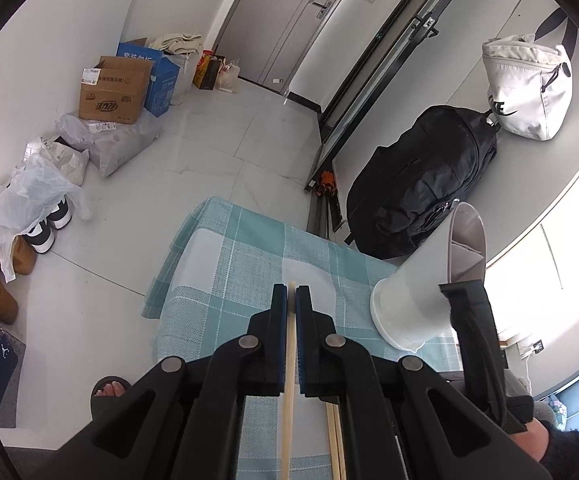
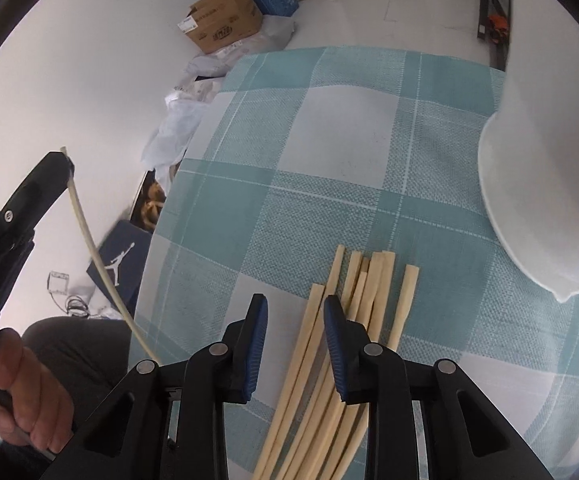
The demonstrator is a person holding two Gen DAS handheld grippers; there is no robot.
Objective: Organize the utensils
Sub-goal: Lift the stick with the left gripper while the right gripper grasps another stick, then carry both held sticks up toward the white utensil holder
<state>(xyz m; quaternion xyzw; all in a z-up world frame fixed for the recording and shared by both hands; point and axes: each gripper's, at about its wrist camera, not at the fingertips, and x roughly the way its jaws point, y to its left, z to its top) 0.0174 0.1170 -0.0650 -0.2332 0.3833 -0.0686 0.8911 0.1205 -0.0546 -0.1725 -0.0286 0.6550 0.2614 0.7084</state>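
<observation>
My left gripper (image 1: 292,294) fingers pinch one chopstick (image 1: 289,380) above the checked counter (image 1: 225,264), while my right gripper (image 2: 295,312) fingers straddle, partly spread, the chopstick bundle (image 2: 353,320) beside the white holder (image 2: 549,200).

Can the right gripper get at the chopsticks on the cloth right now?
Probably yes: the right gripper hangs directly over the chopstick pile, jaws apart around one or two, nothing between.
</observation>
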